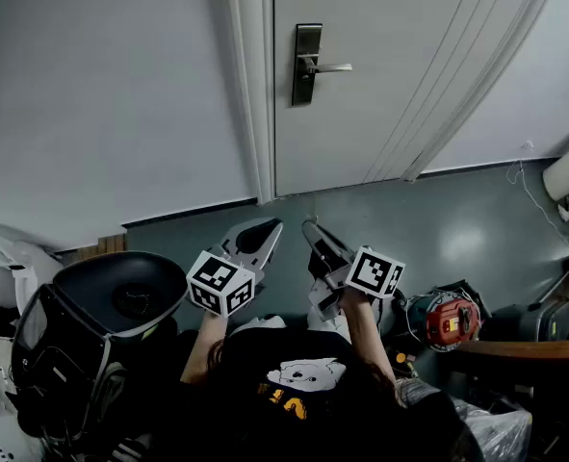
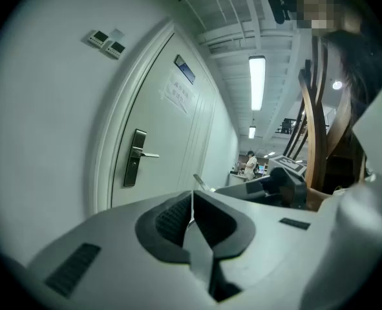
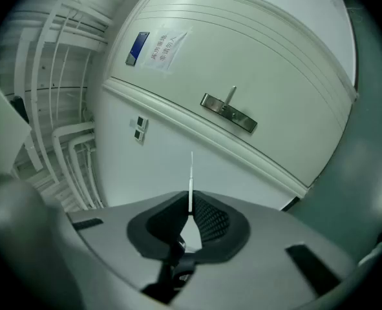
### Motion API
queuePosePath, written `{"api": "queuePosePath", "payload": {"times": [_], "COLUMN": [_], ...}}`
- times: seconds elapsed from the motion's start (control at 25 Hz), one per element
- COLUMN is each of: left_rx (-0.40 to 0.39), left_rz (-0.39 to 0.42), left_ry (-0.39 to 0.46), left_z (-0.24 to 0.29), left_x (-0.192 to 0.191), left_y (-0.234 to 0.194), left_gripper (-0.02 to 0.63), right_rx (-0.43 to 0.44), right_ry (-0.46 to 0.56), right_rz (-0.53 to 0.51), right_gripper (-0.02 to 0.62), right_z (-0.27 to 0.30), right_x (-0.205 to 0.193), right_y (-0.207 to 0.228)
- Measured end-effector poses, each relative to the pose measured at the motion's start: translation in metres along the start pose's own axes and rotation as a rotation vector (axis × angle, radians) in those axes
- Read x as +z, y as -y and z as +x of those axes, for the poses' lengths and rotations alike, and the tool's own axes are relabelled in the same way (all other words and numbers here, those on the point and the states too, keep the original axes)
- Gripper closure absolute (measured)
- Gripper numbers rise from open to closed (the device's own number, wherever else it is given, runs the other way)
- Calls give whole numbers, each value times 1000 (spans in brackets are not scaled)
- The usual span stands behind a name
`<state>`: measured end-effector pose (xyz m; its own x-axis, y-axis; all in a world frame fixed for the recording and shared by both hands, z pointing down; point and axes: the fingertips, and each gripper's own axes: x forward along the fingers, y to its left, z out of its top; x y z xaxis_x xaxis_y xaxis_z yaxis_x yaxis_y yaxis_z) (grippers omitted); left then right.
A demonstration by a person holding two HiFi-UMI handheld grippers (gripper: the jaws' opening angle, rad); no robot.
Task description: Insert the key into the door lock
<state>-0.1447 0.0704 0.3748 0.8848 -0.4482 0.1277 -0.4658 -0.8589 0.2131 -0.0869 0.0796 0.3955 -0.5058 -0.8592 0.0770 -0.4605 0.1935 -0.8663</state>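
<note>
The door lock [image 1: 306,64] is a dark metal plate with a silver lever handle on the white door [image 1: 390,85], well ahead of both grippers. It also shows in the left gripper view as the lock [image 2: 135,158] and in the right gripper view as the lock [image 3: 228,112]. My right gripper [image 1: 310,229] is shut on the key [image 3: 191,176], whose thin blade sticks out edge-on past the jaws [image 3: 190,205]. My left gripper [image 1: 270,227] is beside it, jaws pressed together with nothing between them [image 2: 191,202]. The key tip [image 2: 201,183] shows from the left.
A black helmet-like mask [image 1: 111,306] sits at the lower left and a red tool [image 1: 448,318] at the lower right. A paper notice [image 3: 161,49] hangs on the door. Wall switches [image 2: 106,42] are left of the frame. A wooden stand [image 2: 317,128] rises at the right.
</note>
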Motion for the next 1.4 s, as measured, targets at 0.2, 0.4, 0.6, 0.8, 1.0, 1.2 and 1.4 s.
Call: {"api": "queuePosePath", "payload": {"times": [0.2, 0.4, 0.6, 0.8, 1.0, 1.2, 1.4], "left_rx": [-10, -25, -39, -40, -26, 55, 118], "left_rz": [6, 5, -12, -44, -59, -88, -84], "left_ry": [-2, -8, -10, -17, -20, -38, -34], "left_z": [0, -5, -9, 3, 31, 73, 128], "left_x": [1, -2, -9, -14, -14, -17, 3], "left_y": [0, -10, -20, -36, -53, -88, -113], "left_gripper": [591, 591, 591, 591, 591, 591, 591], "right_rx": [-5, 1, -22, -28, -23, -12, 7], "right_ry": [7, 11, 14, 2, -19, -72, -119], "right_rz": [16, 19, 6, 23, 38, 39, 53], "right_gripper": [574, 574, 574, 574, 574, 574, 574], "right_z": [3, 16, 23, 32, 50, 74, 93], "right_x": [0, -6, -8, -1, 21, 59, 113], "right_y": [0, -2, -1, 5, 26, 60, 85]}}
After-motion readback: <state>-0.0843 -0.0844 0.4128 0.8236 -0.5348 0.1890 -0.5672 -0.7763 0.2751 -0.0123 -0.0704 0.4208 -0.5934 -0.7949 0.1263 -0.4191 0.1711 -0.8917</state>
